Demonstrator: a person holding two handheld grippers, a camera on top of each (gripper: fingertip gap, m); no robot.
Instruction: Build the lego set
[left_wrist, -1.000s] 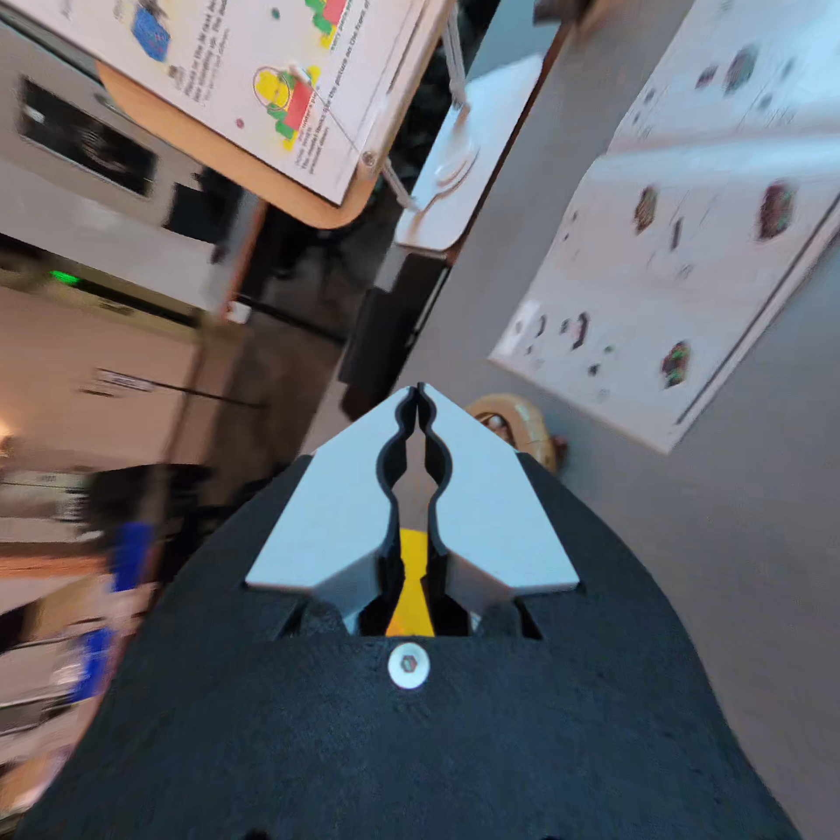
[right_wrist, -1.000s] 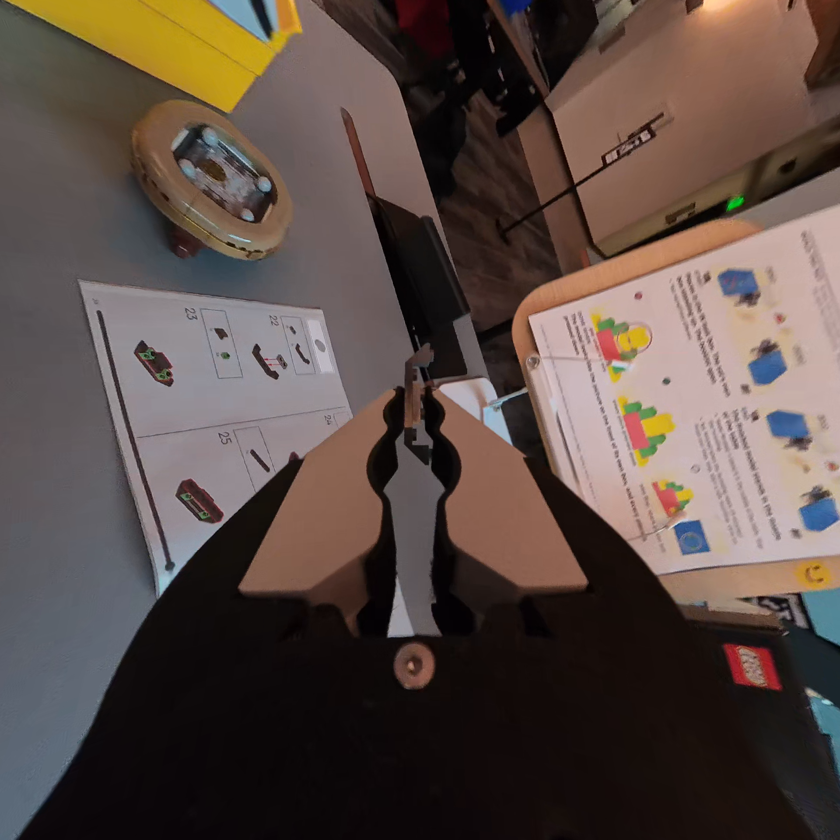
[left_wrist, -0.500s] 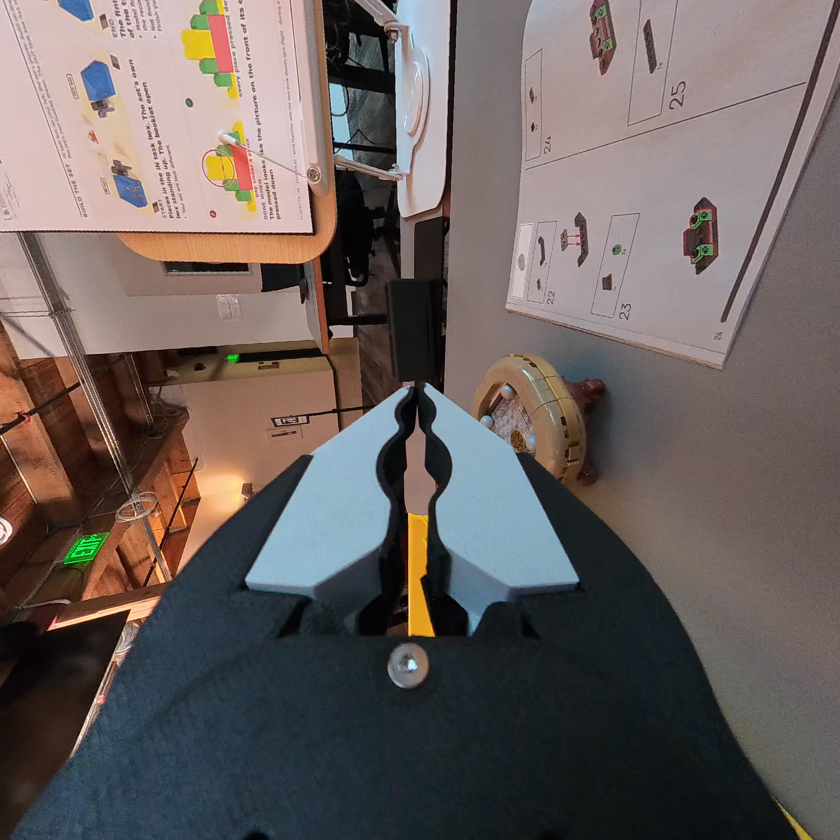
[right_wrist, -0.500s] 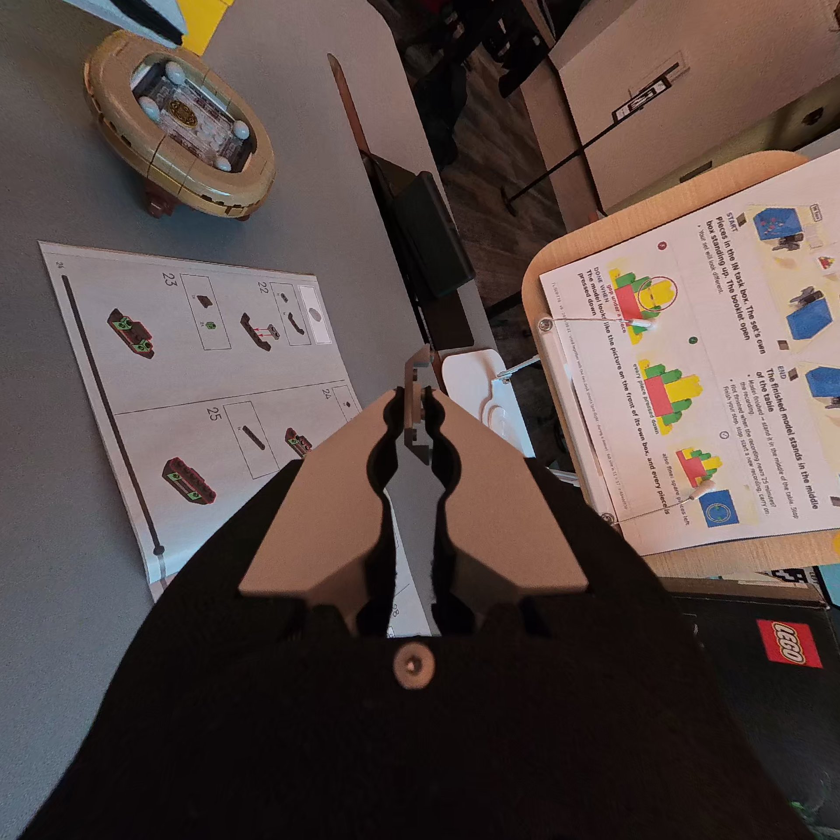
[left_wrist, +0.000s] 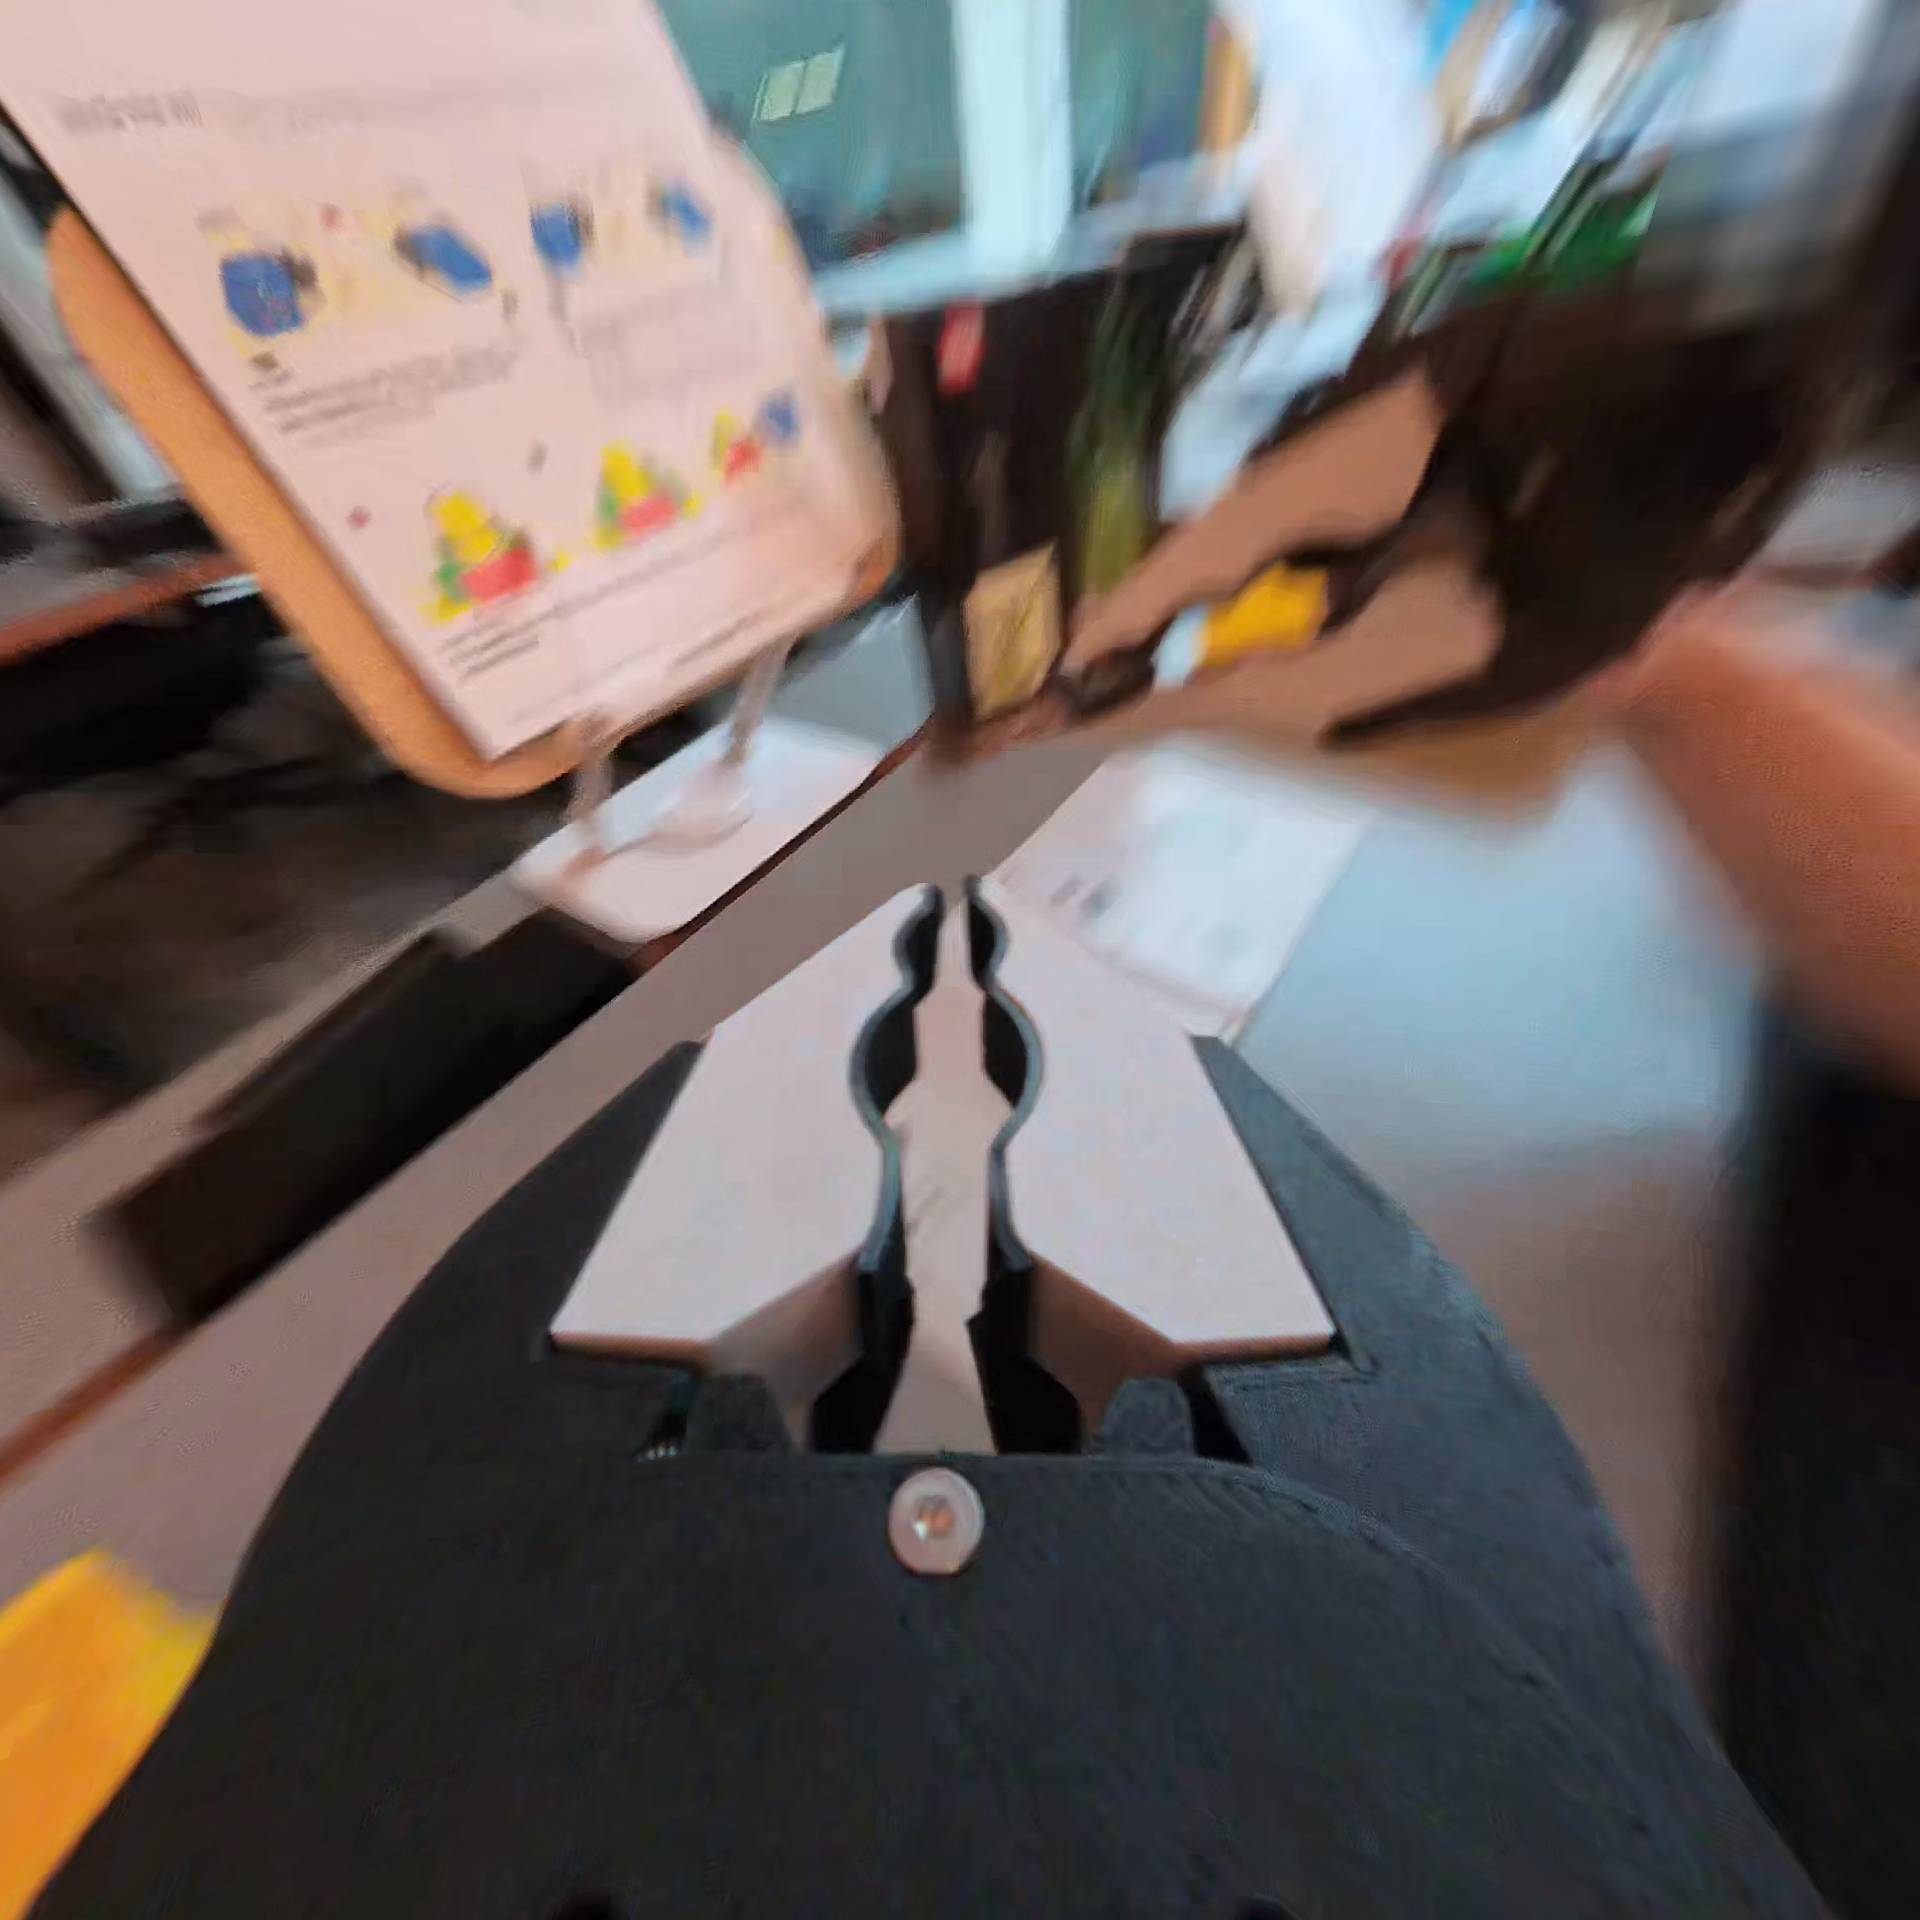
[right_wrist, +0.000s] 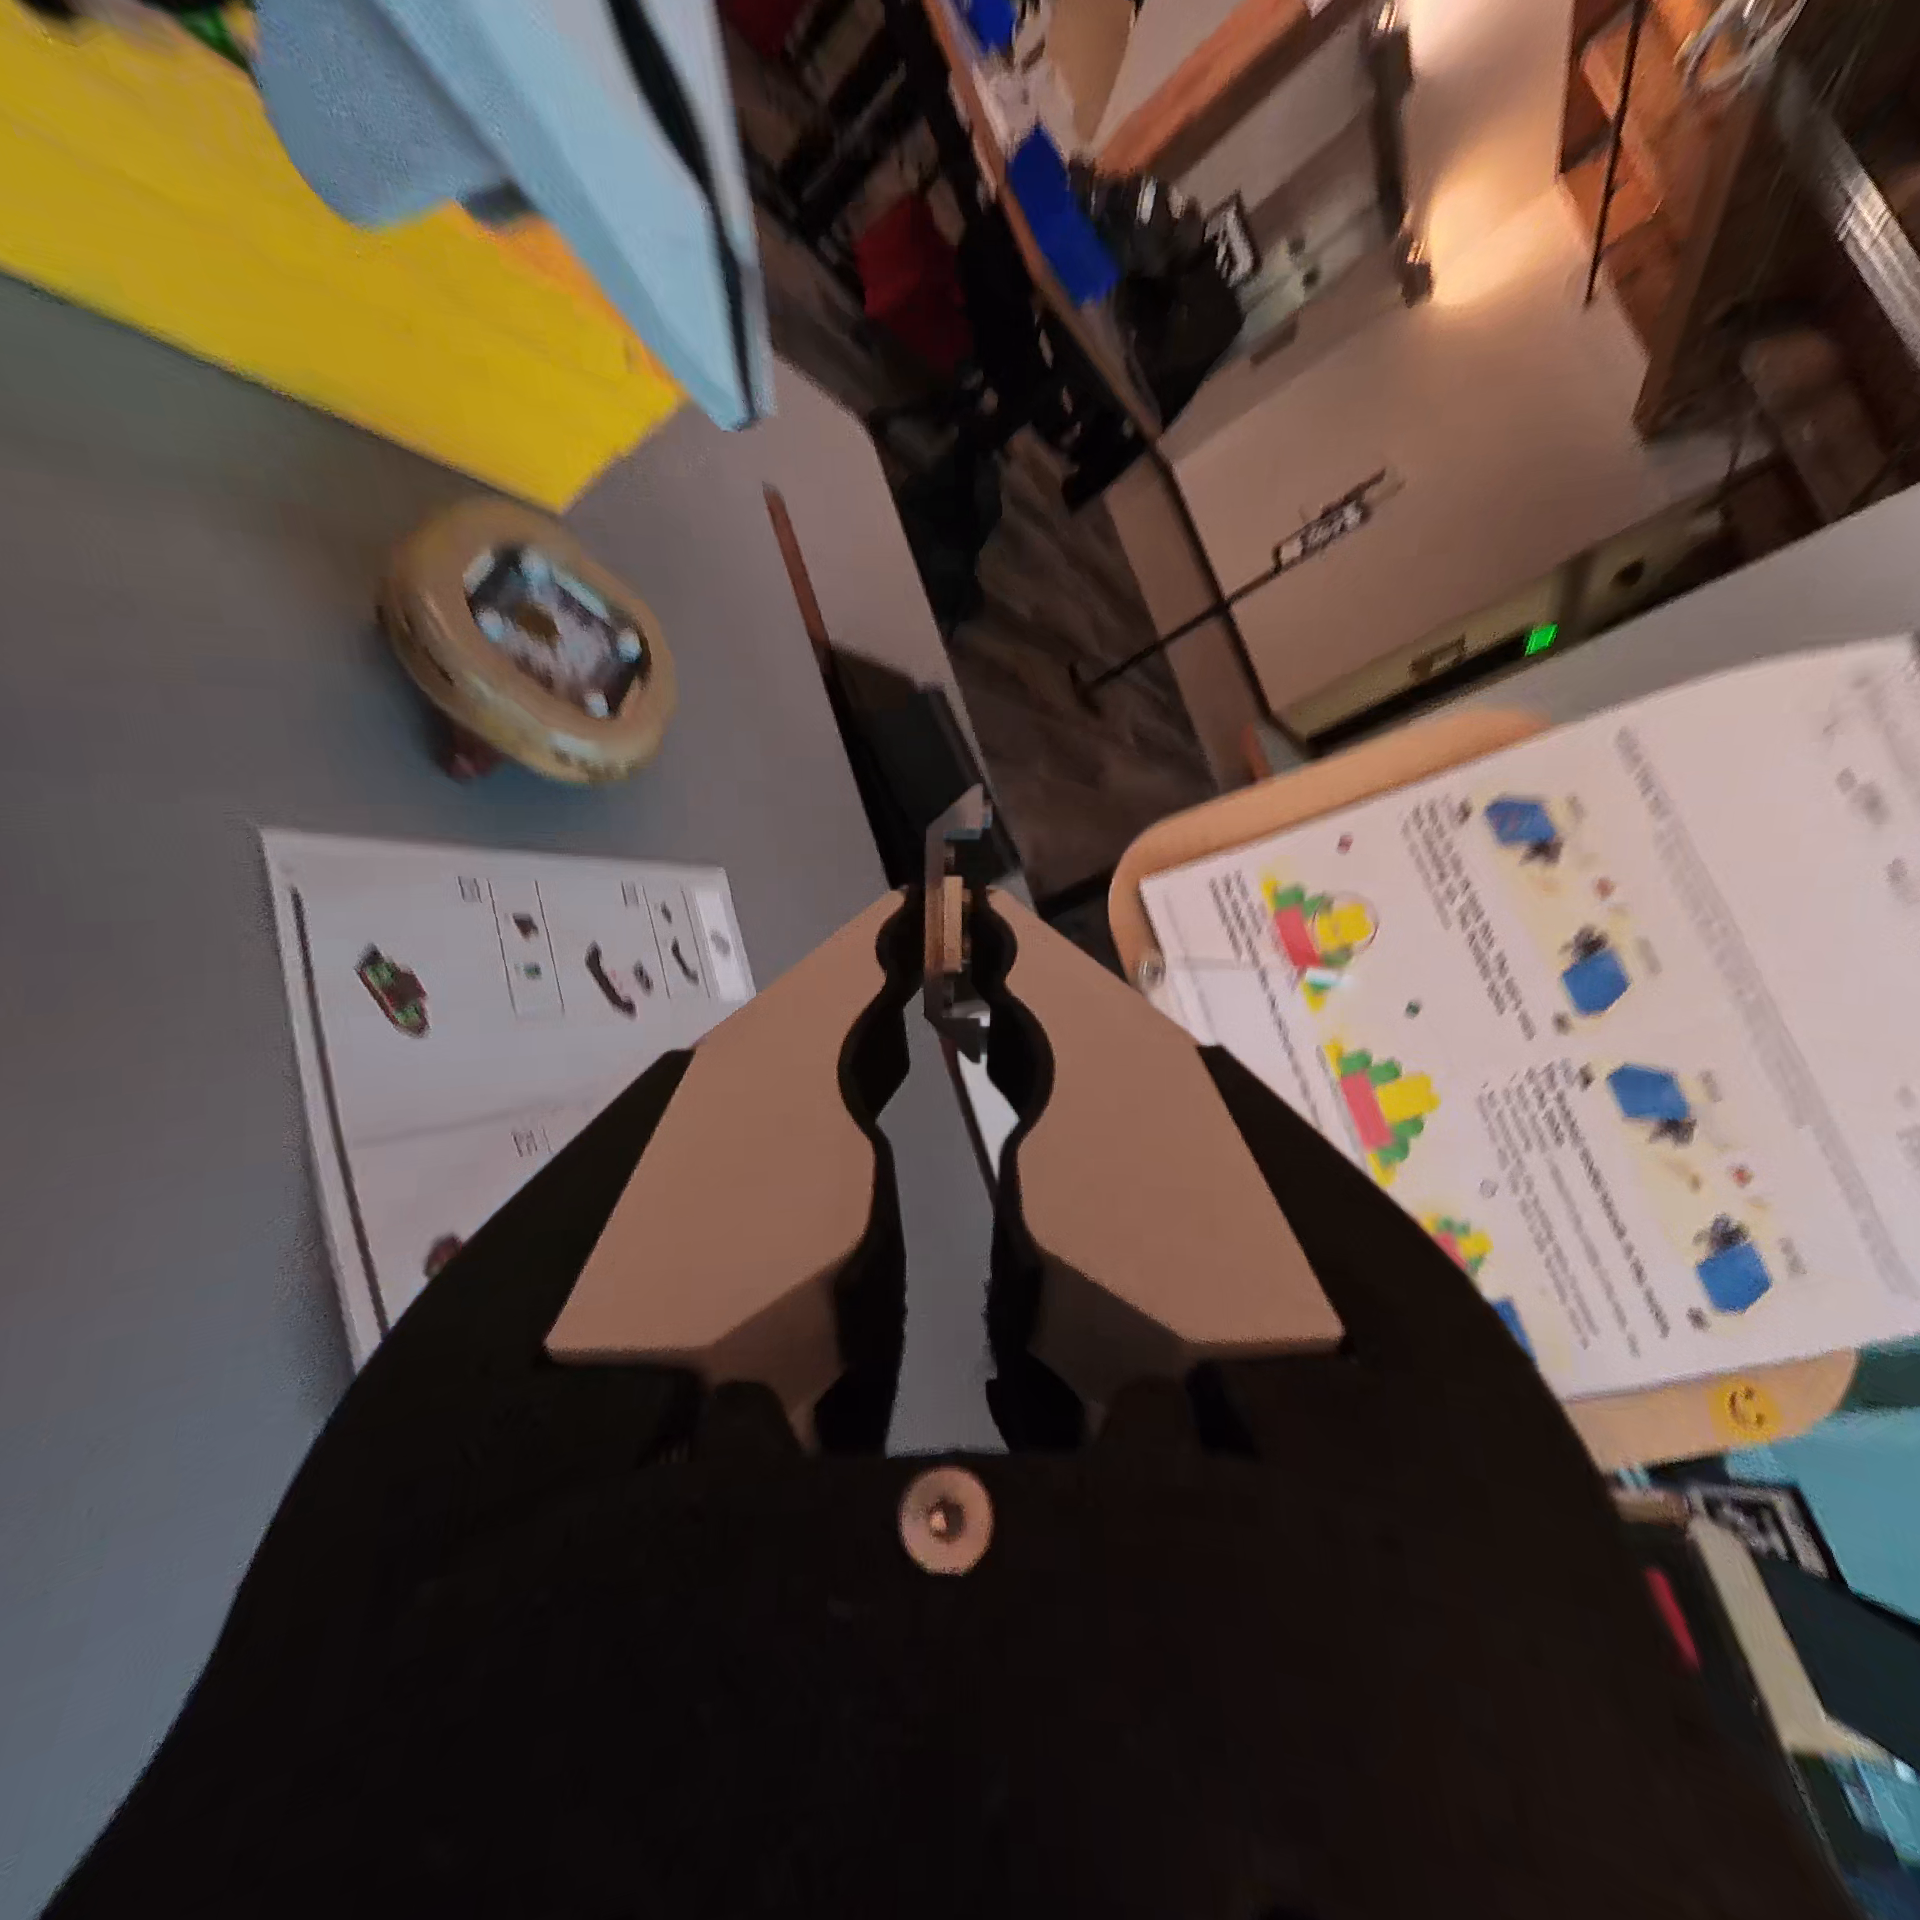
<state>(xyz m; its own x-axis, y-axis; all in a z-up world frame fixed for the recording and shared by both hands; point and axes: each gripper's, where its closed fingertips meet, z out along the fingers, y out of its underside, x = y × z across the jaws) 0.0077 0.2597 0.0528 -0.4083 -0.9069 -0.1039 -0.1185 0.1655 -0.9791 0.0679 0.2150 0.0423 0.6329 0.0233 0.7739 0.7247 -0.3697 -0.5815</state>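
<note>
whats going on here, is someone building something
A person is working on a lego build with a handheld gripper in each hand. The right gripper is shut on a small flat lego piece, held above the open instruction booklet. A round tan model sits on the grey table. The left gripper is nearly closed and empty, its view blurred.

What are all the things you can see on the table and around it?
Round lego model: one, tan with pale studs, on the grey table.
Instruction booklet: one, white, open, flat beside the model.
Yellow box: one, far table edge.
Picture sheet: one, white with coloured drawings, on a wooden board.
Black box: one, low right.
Small lego piece: one, thin, tan and dark, pinched at the fingertips.
Right gripper: shut on the piece.
Left gripper: nearly shut, empty, blurred.
</note>
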